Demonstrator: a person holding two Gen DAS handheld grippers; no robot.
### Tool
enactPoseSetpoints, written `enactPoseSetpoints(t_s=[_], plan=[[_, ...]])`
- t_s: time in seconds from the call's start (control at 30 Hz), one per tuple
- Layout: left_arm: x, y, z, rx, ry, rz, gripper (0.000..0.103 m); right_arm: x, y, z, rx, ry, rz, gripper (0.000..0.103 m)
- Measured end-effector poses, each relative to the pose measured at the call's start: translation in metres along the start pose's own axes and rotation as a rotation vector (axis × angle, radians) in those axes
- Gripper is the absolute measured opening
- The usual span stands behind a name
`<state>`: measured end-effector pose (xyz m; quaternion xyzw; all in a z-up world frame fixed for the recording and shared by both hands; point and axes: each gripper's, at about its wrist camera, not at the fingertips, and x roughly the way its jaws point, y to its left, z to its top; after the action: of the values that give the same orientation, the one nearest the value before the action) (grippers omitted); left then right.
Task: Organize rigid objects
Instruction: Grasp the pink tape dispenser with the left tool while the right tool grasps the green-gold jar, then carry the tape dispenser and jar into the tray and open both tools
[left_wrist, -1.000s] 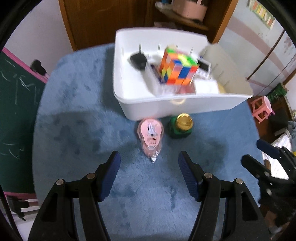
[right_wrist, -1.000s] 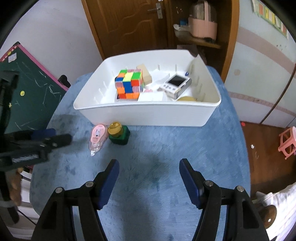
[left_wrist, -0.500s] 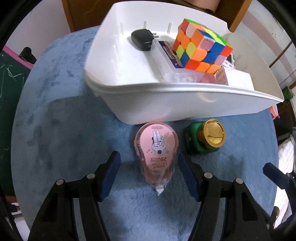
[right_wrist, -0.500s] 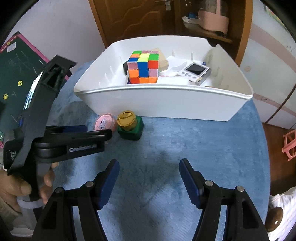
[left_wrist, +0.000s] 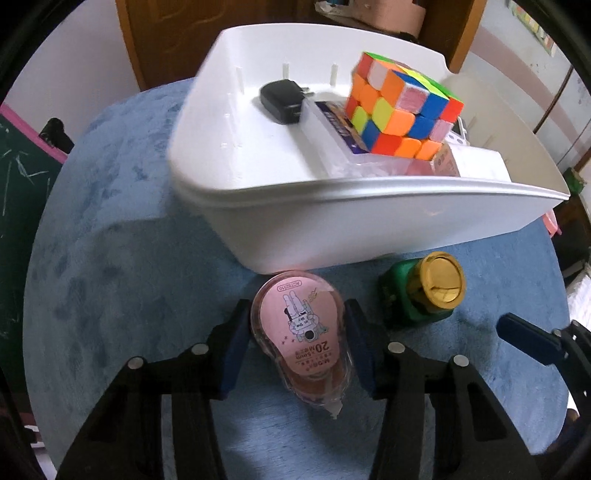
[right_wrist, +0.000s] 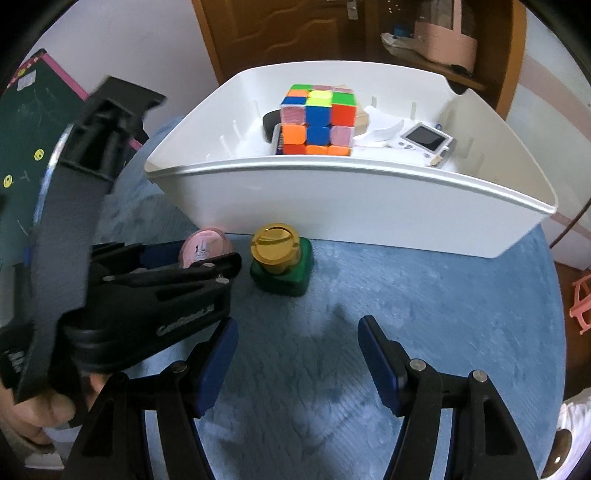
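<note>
Only the left wrist view shows the left gripper (left_wrist: 298, 345) clamped on the pink correction tape dispenser (left_wrist: 303, 341), blue pads pressed to both its sides; in the right wrist view most of the dispenser (right_wrist: 205, 251) hides behind that gripper (right_wrist: 207, 260). The dispenser is a clear teardrop shell with a pink label printed with a cartoon and "20", its white tip pointing away from the white bin (left_wrist: 369, 225), and it lies on the blue counter (left_wrist: 129, 280) just in front of the bin's near wall. The right wrist view alone shows the right gripper (right_wrist: 298, 363) with fingers spread apart, holding nothing, well in front of the bin.
</note>
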<state>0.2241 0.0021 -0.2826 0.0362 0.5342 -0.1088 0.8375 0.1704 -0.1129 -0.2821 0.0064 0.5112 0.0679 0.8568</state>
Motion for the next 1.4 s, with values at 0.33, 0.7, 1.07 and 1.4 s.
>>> enactPoseSetpoints(t_s=[0.33,0.7,1.07,1.4], plan=[[-0.022,0.036,-0.007,-0.066,-0.014,-0.017,0.053,0.027,0.019,0.011,-0.051,-0.032,-0.05,0.068],[-0.047,0.032,-0.005,-0.081,-0.048,-0.04,0.053,0.045,0.021,0.021,-0.035,-0.037,-0.087,0.043],[-0.086,0.029,0.021,-0.065,-0.064,-0.022,0.053,-0.013,0.001,0.016,0.027,-0.07,0.004,0.042],[-0.14,0.013,0.075,-0.004,-0.147,0.006,0.053,-0.101,-0.028,0.061,0.046,-0.229,-0.004,0.042]])
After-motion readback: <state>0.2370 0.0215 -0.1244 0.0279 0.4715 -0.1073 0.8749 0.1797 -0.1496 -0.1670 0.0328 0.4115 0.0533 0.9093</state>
